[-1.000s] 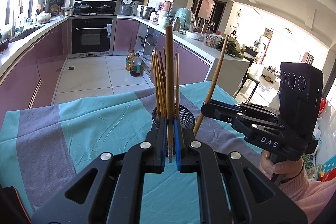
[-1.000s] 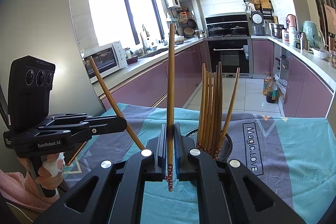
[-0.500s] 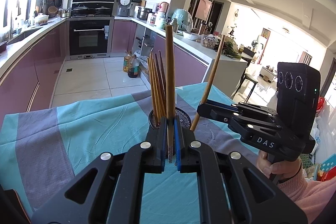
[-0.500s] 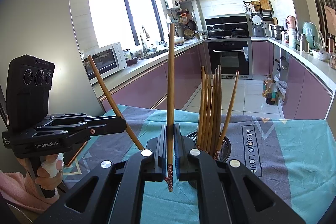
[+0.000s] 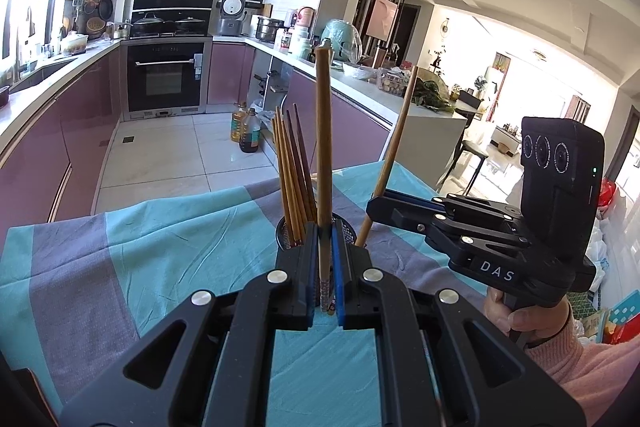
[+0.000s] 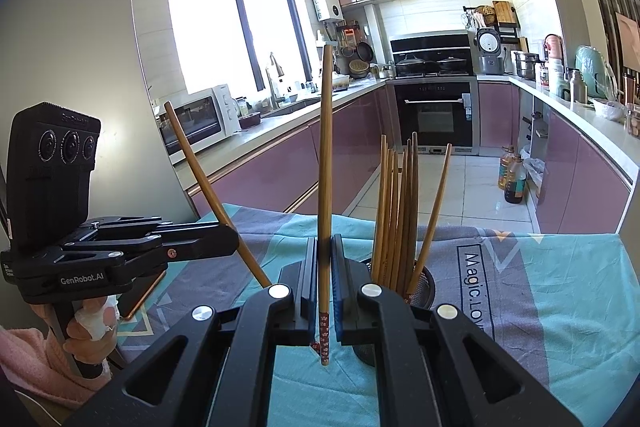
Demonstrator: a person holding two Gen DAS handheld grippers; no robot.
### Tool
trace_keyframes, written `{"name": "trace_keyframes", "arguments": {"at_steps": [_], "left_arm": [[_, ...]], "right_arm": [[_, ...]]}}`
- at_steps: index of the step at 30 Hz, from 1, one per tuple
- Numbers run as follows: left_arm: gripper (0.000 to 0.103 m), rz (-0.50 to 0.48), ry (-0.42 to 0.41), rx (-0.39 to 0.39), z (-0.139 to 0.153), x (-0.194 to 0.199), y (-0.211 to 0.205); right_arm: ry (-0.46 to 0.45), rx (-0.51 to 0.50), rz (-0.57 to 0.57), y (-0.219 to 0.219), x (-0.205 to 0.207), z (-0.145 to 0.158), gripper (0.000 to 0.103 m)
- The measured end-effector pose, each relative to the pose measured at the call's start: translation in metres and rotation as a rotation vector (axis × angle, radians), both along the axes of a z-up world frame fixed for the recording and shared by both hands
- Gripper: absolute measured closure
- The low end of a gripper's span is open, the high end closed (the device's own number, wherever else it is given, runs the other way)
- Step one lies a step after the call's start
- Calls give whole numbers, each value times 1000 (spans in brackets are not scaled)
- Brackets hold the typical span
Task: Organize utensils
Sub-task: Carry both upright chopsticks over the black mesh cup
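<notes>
We have a chopstick in each tool right now. Our left gripper (image 5: 323,267) is clamped on one chopstick (image 5: 322,147), held upright with its patterned tip poking out below the pads. Our right gripper (image 6: 325,281) is pinching a second chopstick (image 6: 326,167) the same way, upright, decorated tip hanging below the jaws.

The mesh holder (image 6: 424,283) stands on the teal and grey tablecloth (image 6: 560,307), just right of the right gripper's jaws in its own view. Through the left camera the holder (image 5: 285,233) sits right behind the left gripper's fingers. A bundle of chopsticks (image 6: 396,207) is already standing in it, leaning a little apart, so much of the sorting looks done.

In the left view the right-hand chopstick (image 5: 394,151) tilts beside the holder's rim, tip low, not clearly inside yet. We judge both held sticks have yet to be lowered into the holder and let go. We can't see any loose utensils on the cloth from here, so these two may be the last, though much of the table is hidden behind the tools.
</notes>
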State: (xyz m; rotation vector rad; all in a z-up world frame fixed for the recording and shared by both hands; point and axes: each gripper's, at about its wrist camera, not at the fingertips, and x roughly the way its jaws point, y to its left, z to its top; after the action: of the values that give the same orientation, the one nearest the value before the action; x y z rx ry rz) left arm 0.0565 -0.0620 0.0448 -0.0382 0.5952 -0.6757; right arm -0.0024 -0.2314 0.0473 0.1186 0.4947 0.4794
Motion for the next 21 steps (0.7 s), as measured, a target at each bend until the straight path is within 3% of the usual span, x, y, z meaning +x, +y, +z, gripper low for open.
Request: {"name": "trace_keyframes", "arguments": {"at_steps": [21], "left_arm": [[96,-12,-26,-3,7,0,-2]], "right_arm": [[-28,3,-5,-3,-2,6,98]]}}
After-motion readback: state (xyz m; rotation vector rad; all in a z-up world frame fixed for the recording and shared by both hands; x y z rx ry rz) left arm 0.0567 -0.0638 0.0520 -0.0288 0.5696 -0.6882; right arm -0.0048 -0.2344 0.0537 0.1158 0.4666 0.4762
